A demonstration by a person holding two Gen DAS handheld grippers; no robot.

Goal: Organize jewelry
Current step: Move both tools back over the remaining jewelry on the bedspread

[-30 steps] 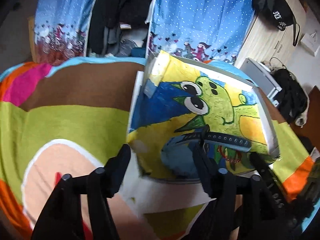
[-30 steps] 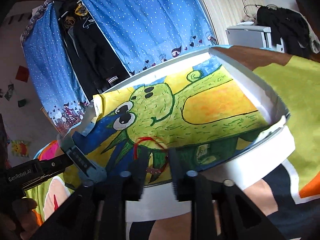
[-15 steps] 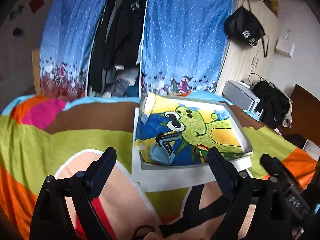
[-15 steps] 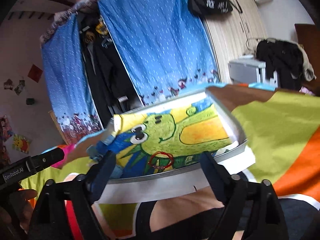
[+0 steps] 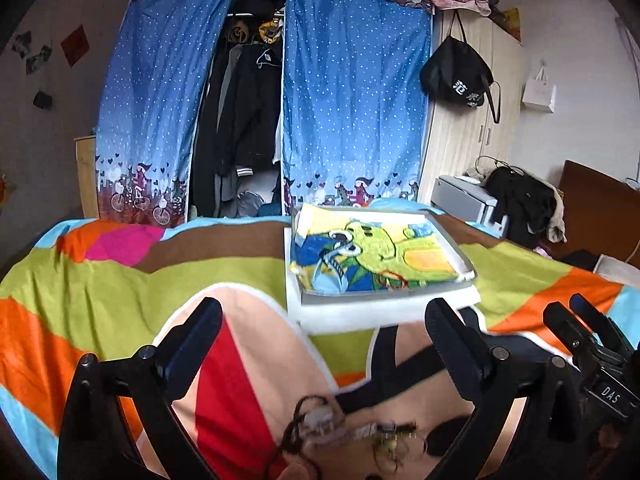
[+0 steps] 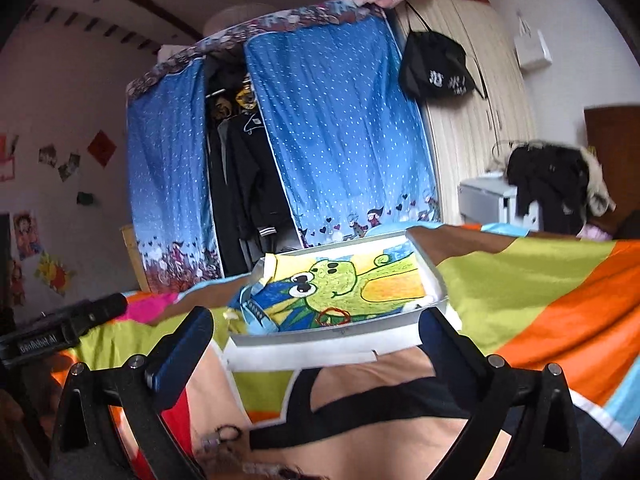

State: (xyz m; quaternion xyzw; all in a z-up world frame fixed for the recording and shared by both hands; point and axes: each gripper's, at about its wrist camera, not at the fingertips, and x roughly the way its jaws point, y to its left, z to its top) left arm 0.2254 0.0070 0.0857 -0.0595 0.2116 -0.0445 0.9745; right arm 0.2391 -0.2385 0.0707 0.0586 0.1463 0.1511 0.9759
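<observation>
A shallow white tray (image 5: 384, 303) (image 6: 320, 340) lined with a green cartoon drawing lies on the bed. In it lie a watch with a blue band (image 5: 332, 272) (image 6: 258, 314) and a red bracelet (image 5: 394, 280) (image 6: 334, 315). Loose jewelry (image 5: 320, 420) (image 6: 224, 438), a pendant on a dark cord and small pieces, lies on the blanket near me, blurred. My left gripper (image 5: 324, 320) is open and empty, held above the blanket short of the tray. My right gripper (image 6: 314, 330) is open and empty, just before the tray's near rim.
A bright patchwork blanket (image 5: 120, 272) covers the bed. Behind it hangs a blue dotted wardrobe curtain (image 5: 352, 100) with dark clothes. A wooden cupboard with a black bag (image 5: 456, 72) and a grey unit (image 5: 464, 196) stand at the right.
Both grippers have pulled back from the tray and opened wide. The watch and red bracelet stay in the tray. The loose jewelry on the blanket has come into view.
</observation>
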